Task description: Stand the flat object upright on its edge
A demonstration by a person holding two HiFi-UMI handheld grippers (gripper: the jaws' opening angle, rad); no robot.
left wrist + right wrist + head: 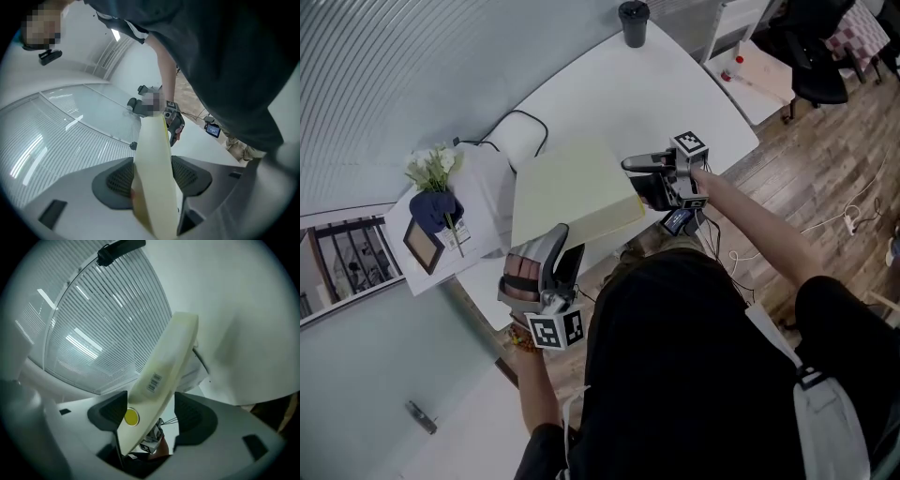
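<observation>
Left gripper (567, 242) near the body, jaws clamped on board (572, 192) corner, right gripper (636, 180) ahead, forearm outstretched, jaws closed on the opposite edge

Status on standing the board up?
Done: board picked up, left claw clamped on one corner, right claw around the opposite end, grip unclear. In hand: it looks tilted above the table. Left: set it on its edge, let go.

A: Locate flat object (572, 187)?
B: Held over table (675, 84), btw left gripper (561, 246) near side & right gripper (636, 178) at right.
A: Else on table?
B: Cup (634, 23) far end; flowers (431, 169), frame (423, 246) at left; cable (525, 117) right of flowers.
</observation>
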